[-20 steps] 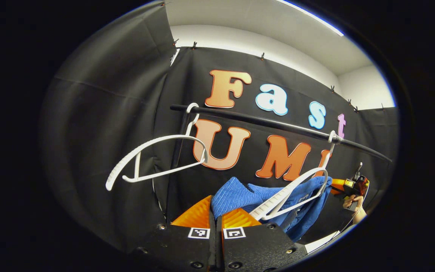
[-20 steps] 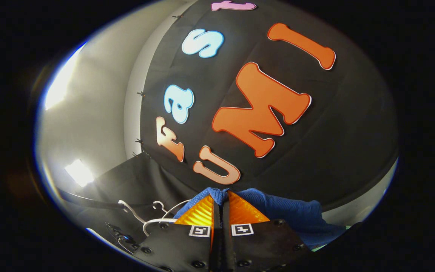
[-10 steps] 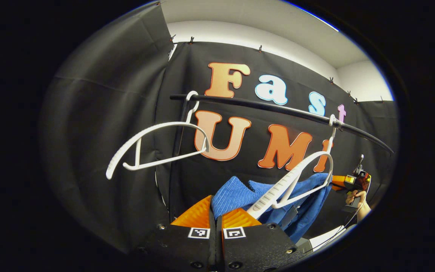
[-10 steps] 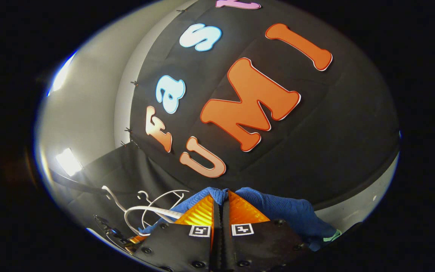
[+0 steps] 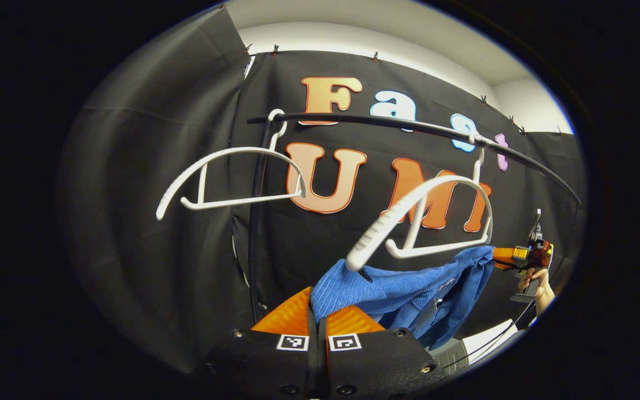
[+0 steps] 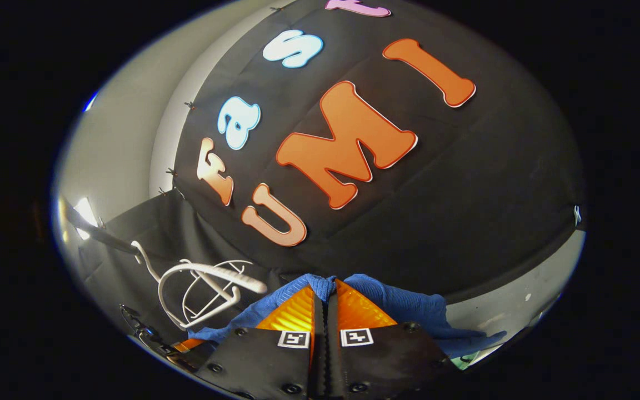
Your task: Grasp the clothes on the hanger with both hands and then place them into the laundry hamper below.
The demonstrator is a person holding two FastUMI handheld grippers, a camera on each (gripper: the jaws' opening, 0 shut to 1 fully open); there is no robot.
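Observation:
A blue knitted garment (image 5: 403, 289) hangs stretched between my two grippers, just below a bare white hanger (image 5: 425, 214) on the black rail (image 5: 409, 125). My left gripper (image 5: 317, 303) is shut on one end of the garment. At the far right of the left gripper view, my right gripper (image 5: 506, 255), held by a hand (image 5: 536, 283), grips the other end. In the right gripper view, my right gripper (image 6: 326, 286) is shut on the blue garment (image 6: 403, 305), which spills to both sides of its fingers. The hanger (image 6: 203, 283) shows at lower left there.
A second bare white hanger (image 5: 225, 178) hangs at the rail's left end beside a black upright post (image 5: 253, 222). A pale floor strip (image 6: 520, 294) shows at the lower right of the right gripper view.
The garment has slid off the right-hand hanger, which now hangs free above it. Both grippers have dropped lower with the garment, so the rail and hangers sit higher in the left gripper view.

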